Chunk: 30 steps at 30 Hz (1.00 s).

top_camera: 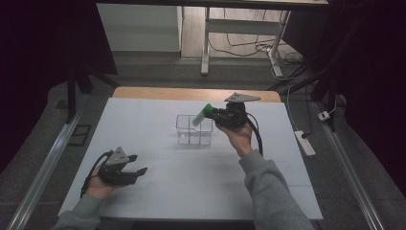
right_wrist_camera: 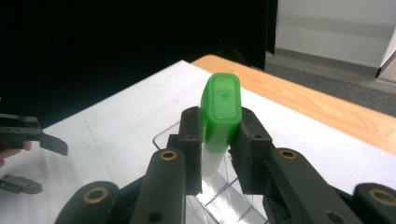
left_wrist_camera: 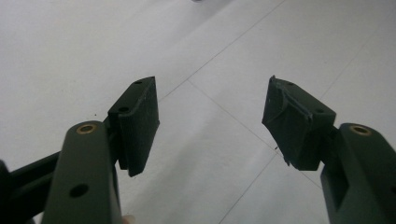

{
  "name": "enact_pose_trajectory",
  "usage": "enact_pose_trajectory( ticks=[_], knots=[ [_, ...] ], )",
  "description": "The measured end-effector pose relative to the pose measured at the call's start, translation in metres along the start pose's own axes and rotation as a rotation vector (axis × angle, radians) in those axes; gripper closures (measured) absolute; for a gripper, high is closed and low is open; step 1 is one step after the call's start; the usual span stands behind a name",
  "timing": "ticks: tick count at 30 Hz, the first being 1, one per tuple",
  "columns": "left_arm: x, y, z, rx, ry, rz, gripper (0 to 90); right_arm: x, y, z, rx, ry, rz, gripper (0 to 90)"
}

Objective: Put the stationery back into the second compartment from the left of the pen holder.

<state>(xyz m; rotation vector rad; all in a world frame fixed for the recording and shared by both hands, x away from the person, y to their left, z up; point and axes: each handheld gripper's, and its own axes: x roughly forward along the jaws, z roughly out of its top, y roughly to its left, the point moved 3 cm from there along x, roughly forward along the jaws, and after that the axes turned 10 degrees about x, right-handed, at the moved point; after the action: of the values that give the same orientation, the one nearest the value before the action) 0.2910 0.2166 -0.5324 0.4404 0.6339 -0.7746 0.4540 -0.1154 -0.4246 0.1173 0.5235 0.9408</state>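
A clear plastic box with divided compartments stands in the middle of the white table cover. My right gripper hovers over its far right corner, shut on a green-capped tube that tilts down to the left. In the right gripper view the pads squeeze the tube where the green cap meets its pale body, and the clear box lies below. My left gripper is low over the front left of the table. Its jaws are open, with bare cover between them.
The white cover spans the table and a wooden edge shows along the far side. The floor to the right has a power strip with cables. Desk legs stand beyond the table.
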Motion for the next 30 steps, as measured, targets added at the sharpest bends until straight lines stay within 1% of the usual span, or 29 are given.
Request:
enact_pose_trajectory(
  ticks=[3, 6, 7, 8, 9, 10, 11, 13, 16, 20, 22, 23, 26, 27, 28, 30],
  knots=[
    [0.001, -0.001, 0.0, 0.005, 0.005, -0.002, 35.1, 0.007, -0.002, -0.004, 0.001, 0.022, -0.002, 73.9],
    [0.001, 0.0, 0.0, 0.0, 0.005, -0.001, 34.7, 0.012, -0.003, -0.006, -0.001, 0.038, 0.003, 73.6],
    [0.001, 0.001, -0.001, -0.003, 0.004, -0.001, 34.7, 0.014, -0.003, -0.007, -0.002, 0.049, 0.014, 72.9],
    [0.001, 0.001, -0.001, -0.005, 0.004, 0.0, 34.7, 0.015, -0.004, -0.008, 0.0, 0.055, 0.023, 68.6],
    [0.001, 0.002, -0.001, -0.005, 0.005, 0.001, 34.6, 0.016, -0.004, -0.009, 0.001, 0.059, 0.014, 61.0],
    [0.001, 0.002, -0.001, -0.005, 0.004, 0.001, 34.4, 0.016, -0.005, -0.01, 0.0, 0.06, 0.003, 57.0],
    [0.001, 0.002, -0.001, -0.005, 0.004, 0.001, 34.4, 0.015, -0.005, -0.011, -0.002, 0.06, 0.006, 55.5],
    [0.001, 0.002, -0.001, -0.007, 0.004, 0.002, 34.4, 0.011, -0.006, -0.013, -0.004, 0.06, -0.005, 52.6],
    [0.001, 0.002, -0.001, -0.008, 0.003, 0.0, 34.4, 0.0, -0.009, -0.019, -0.01, 0.055, -0.016, 51.5],
    [0.002, 0.002, -0.001, -0.008, 0.004, -0.003, 34.3, -0.022, -0.015, -0.034, -0.009, 0.053, -0.038, 50.6],
    [0.002, 0.002, 0.0, -0.008, 0.003, -0.005, 34.3, -0.034, -0.019, -0.043, -0.011, 0.053, -0.044, 50.2],
    [0.002, 0.002, 0.0, -0.009, 0.002, -0.007, 34.3, -0.043, -0.02, -0.049, -0.017, 0.059, -0.055, 49.8],
    [0.003, 0.002, 0.0, -0.011, -0.001, -0.011, 34.3, -0.062, -0.022, -0.063, -0.05, 0.078, -0.086, 48.4],
    [0.003, 0.002, 0.0, -0.011, -0.001, -0.013, 34.2, -0.07, -0.023, -0.068, -0.05, 0.078, -0.095, 48.2],
    [0.003, 0.002, 0.001, -0.011, -0.001, -0.014, 34.3, -0.079, -0.025, -0.074, -0.047, 0.072, -0.094, 47.7],
    [0.003, 0.002, 0.001, -0.011, -0.001, -0.018, 34.3, -0.091, -0.027, -0.084, -0.053, 0.083, -0.105, 46.7]
  ],
)
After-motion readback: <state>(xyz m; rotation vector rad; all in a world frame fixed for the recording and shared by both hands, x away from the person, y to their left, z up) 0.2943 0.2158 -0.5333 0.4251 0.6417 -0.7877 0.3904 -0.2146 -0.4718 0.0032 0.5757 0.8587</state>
